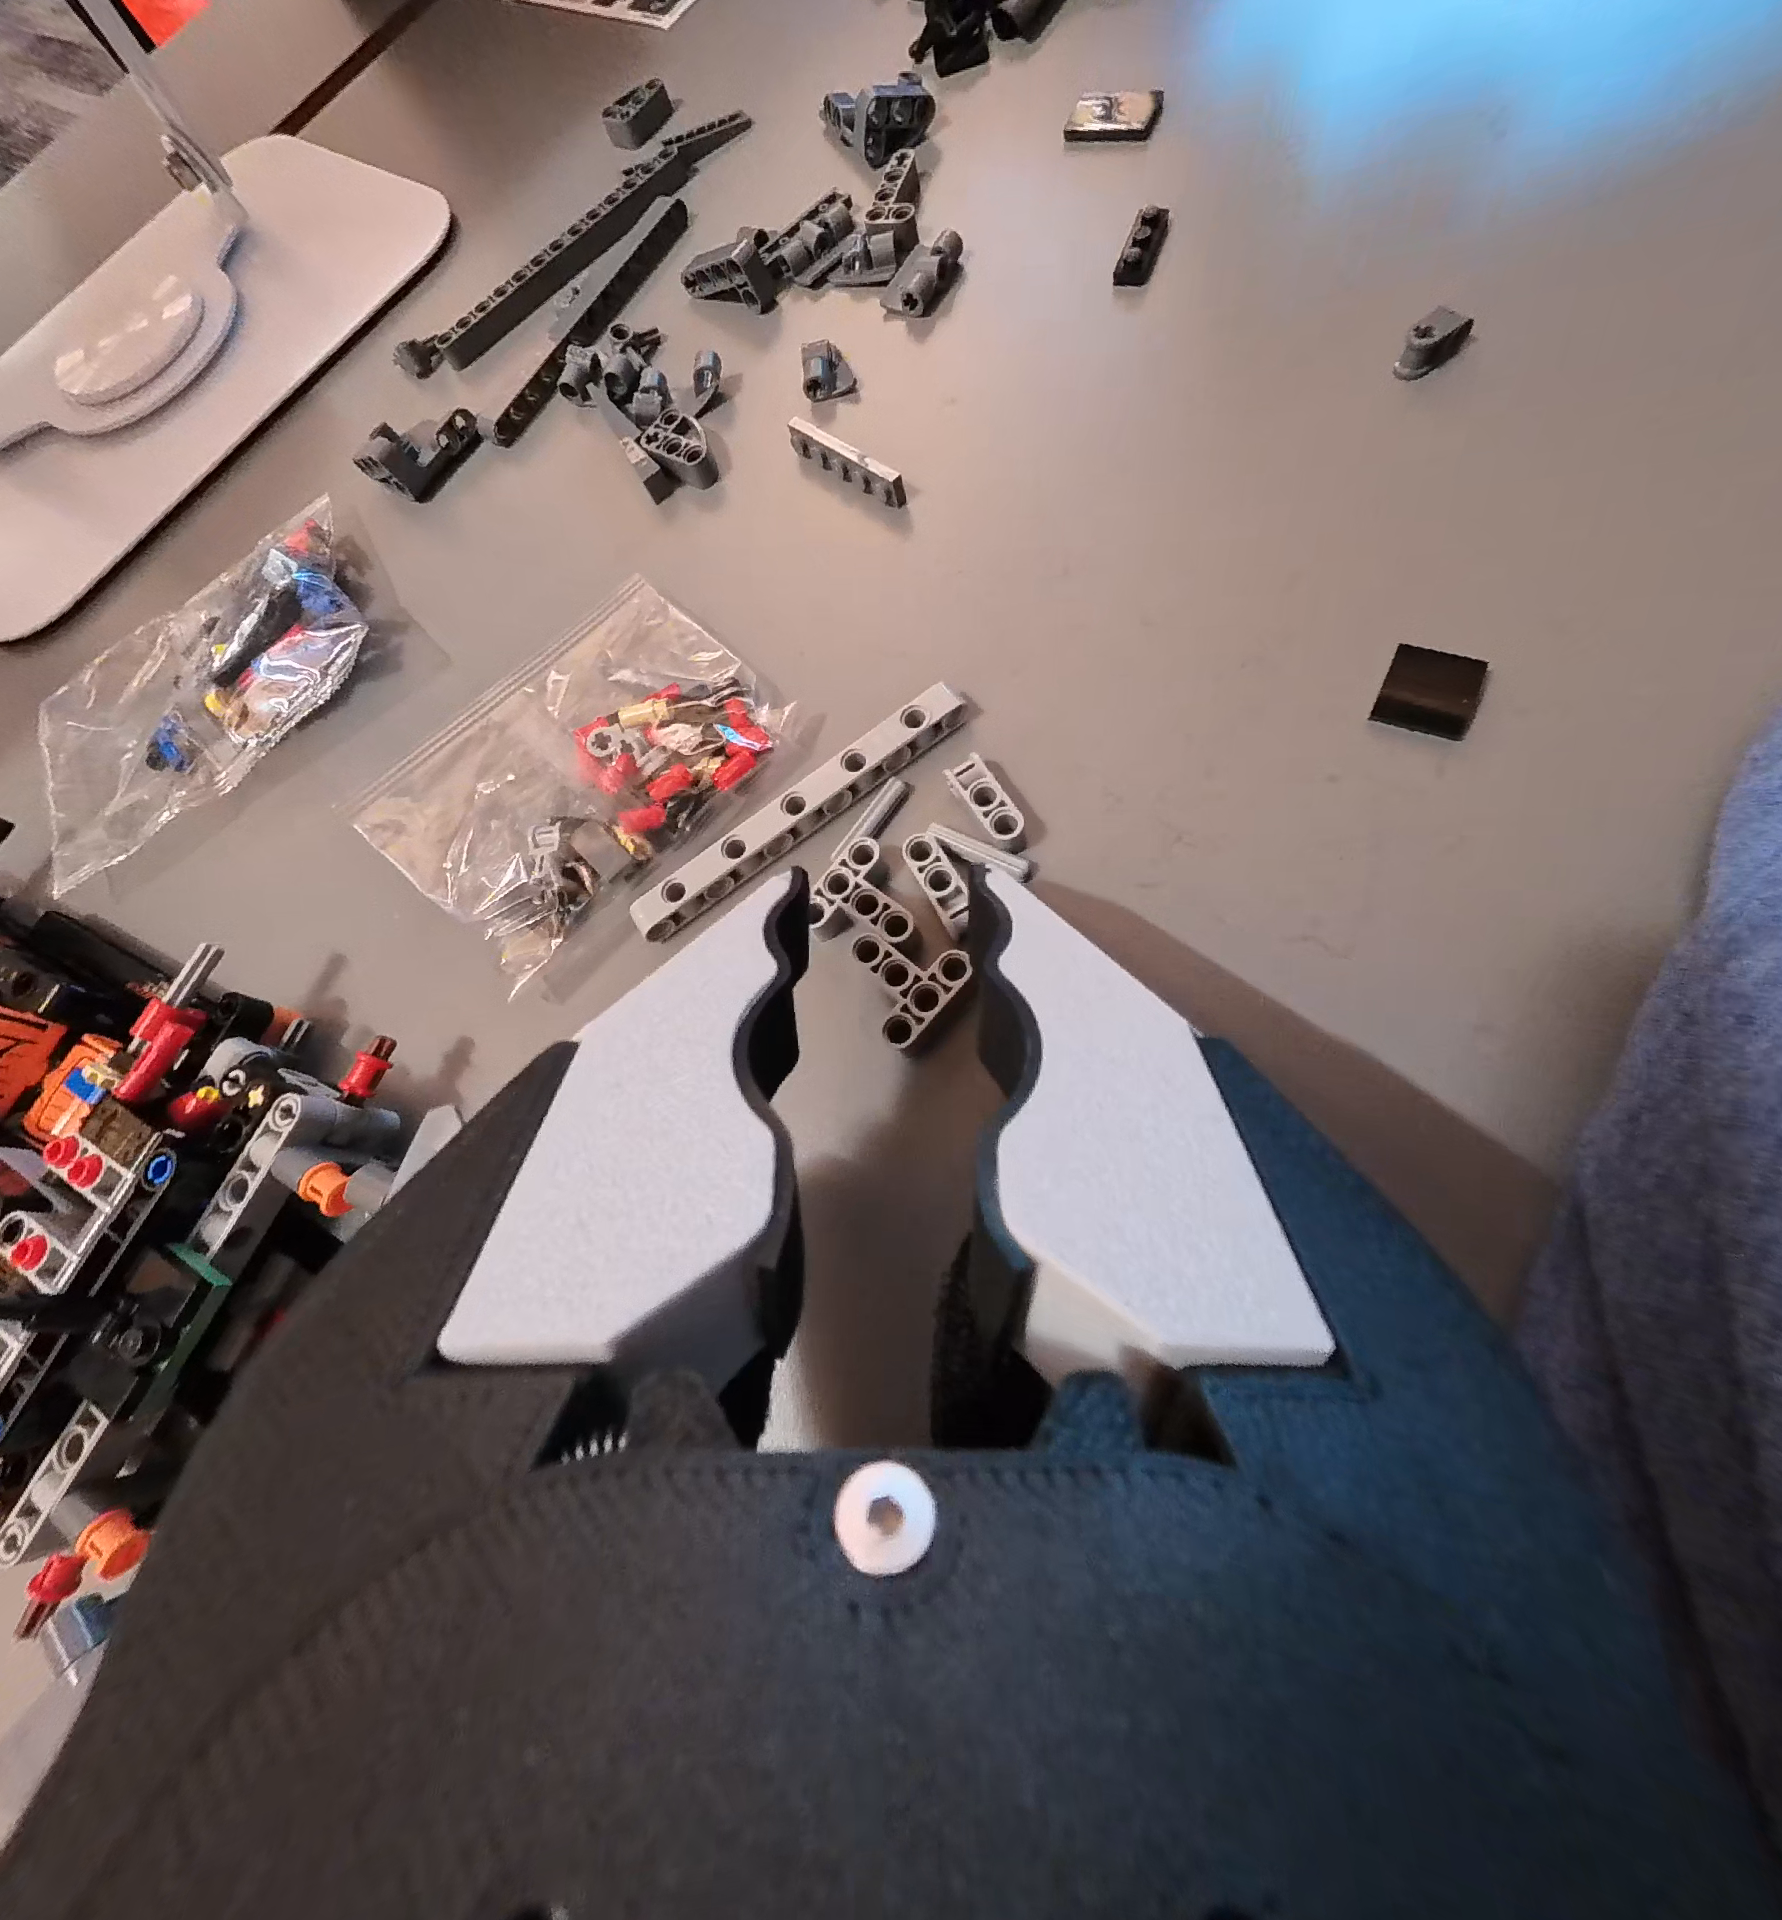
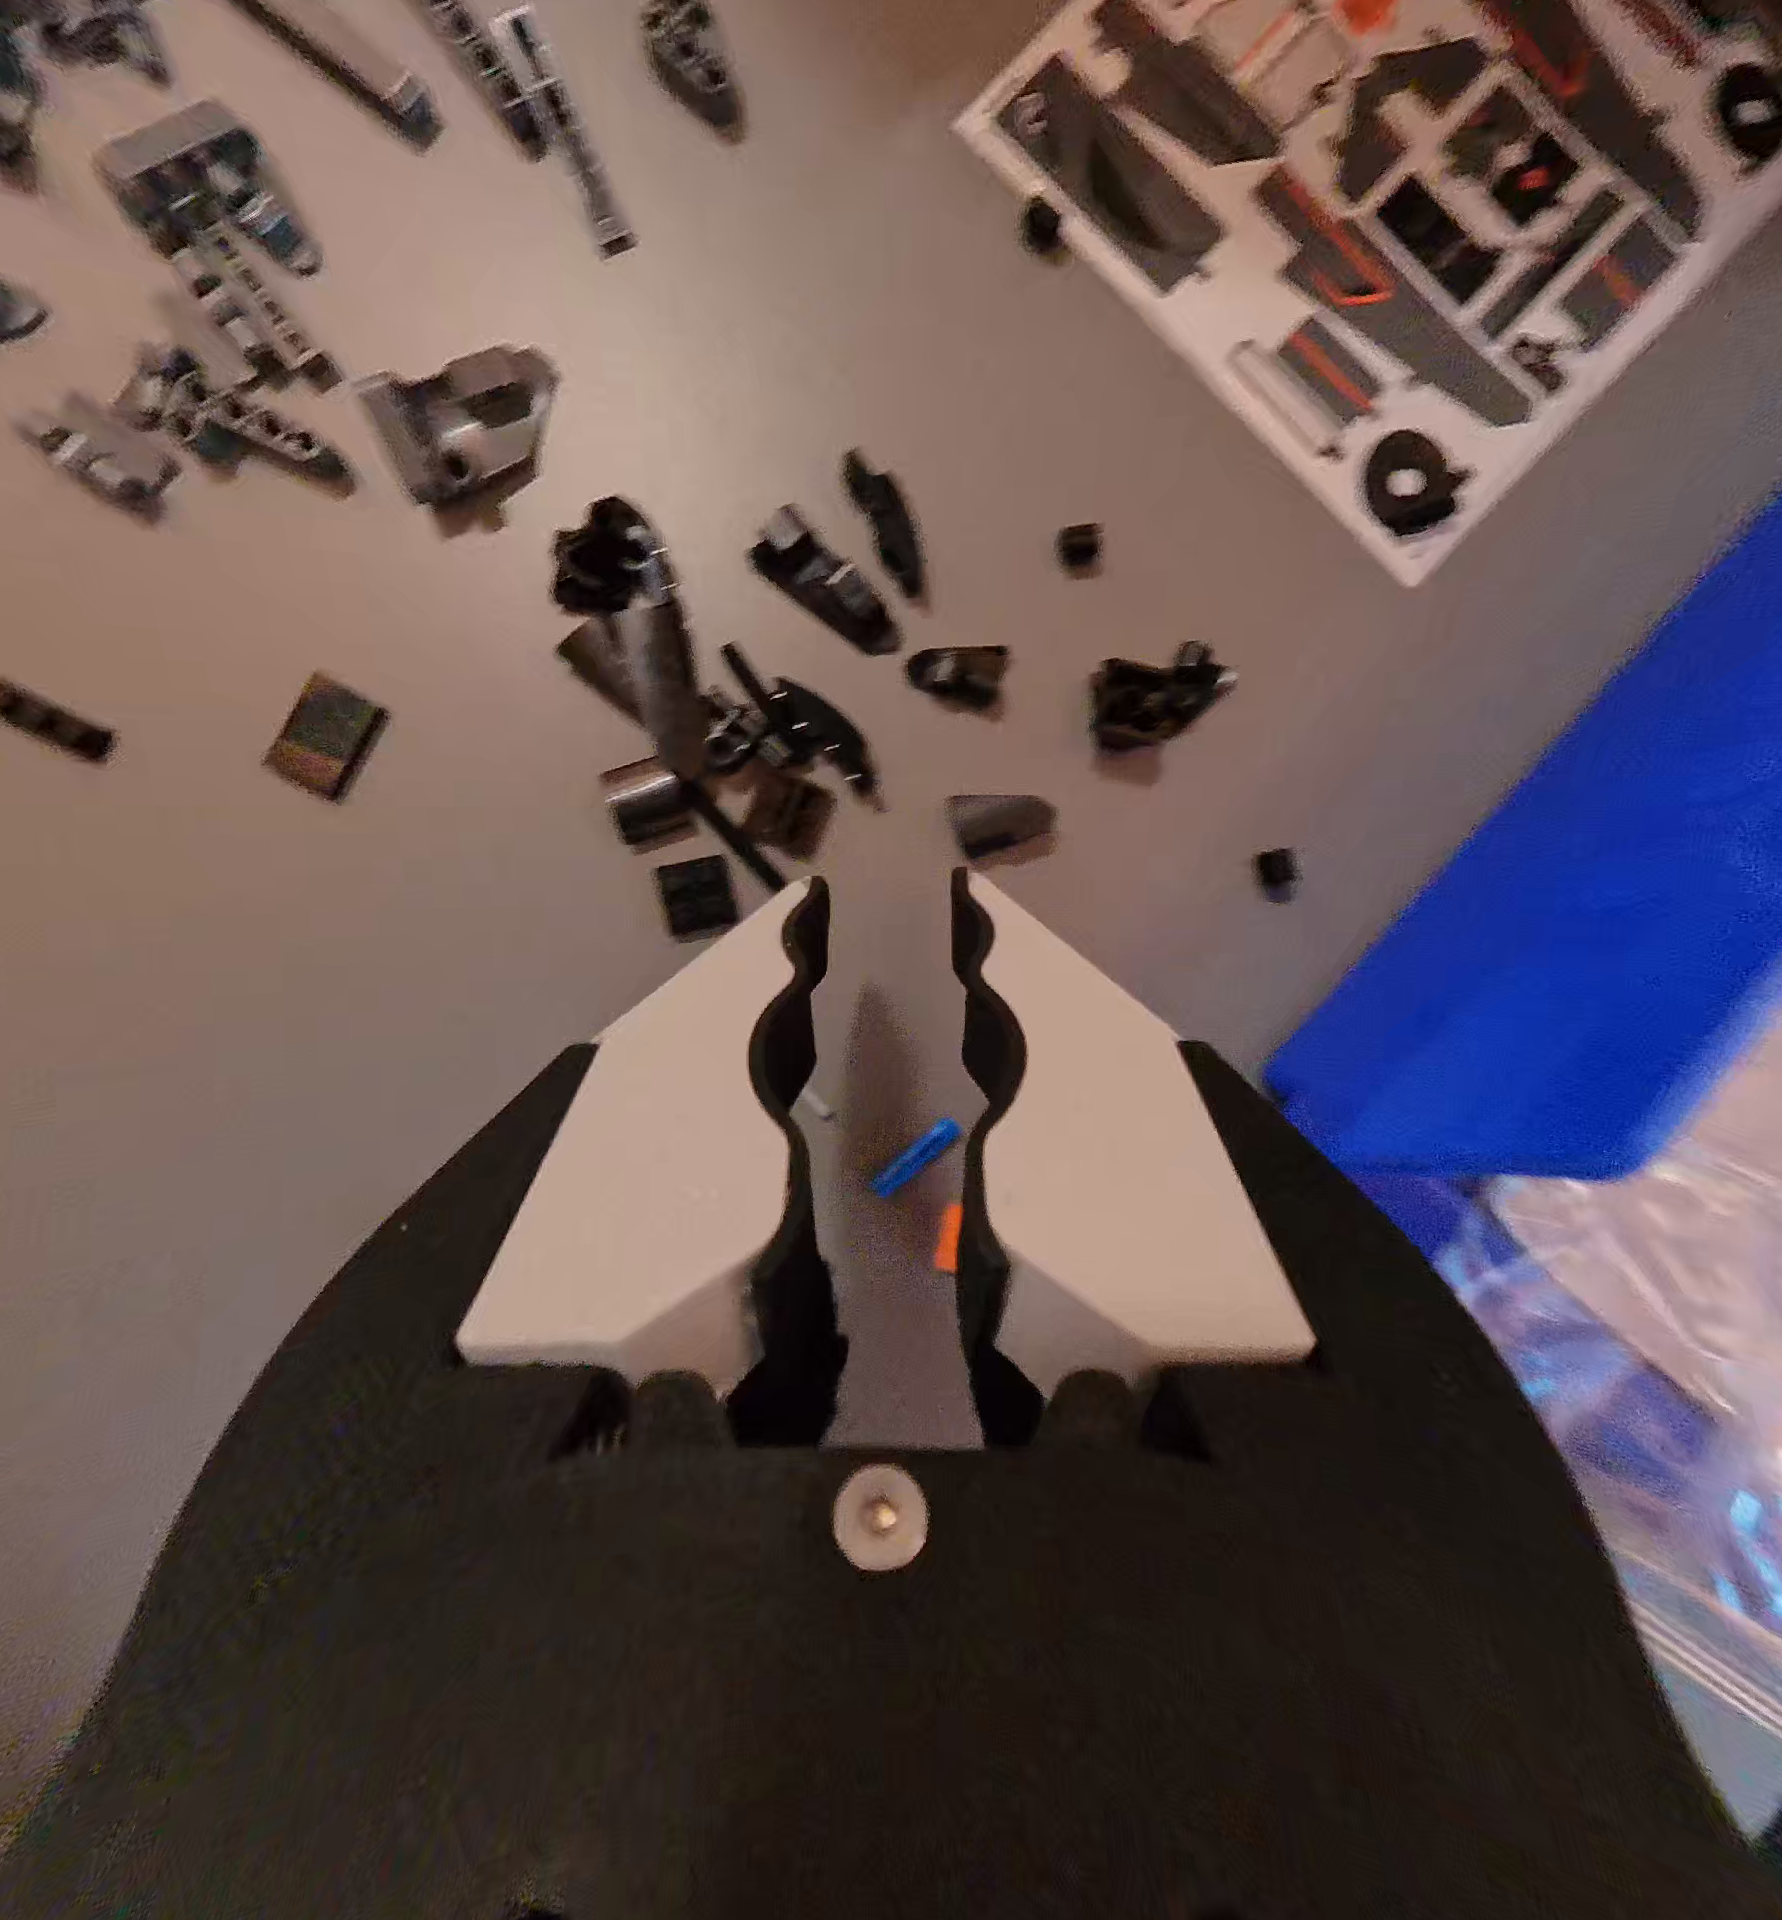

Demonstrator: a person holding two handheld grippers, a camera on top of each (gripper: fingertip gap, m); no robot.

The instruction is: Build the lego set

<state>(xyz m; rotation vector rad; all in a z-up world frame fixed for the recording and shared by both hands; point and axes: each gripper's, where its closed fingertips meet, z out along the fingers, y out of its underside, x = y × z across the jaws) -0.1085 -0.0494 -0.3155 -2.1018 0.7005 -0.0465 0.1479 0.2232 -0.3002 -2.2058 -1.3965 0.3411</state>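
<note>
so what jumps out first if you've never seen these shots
The colourful half-built model at the left edge of the left wrist view stands out against the grey table. Ahead of the open left claw lie light grey beams, and the open right claw faces scattered black pieces.

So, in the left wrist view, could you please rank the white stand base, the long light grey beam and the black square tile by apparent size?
1. White stand base
2. Long light grey beam
3. Black square tile
</note>
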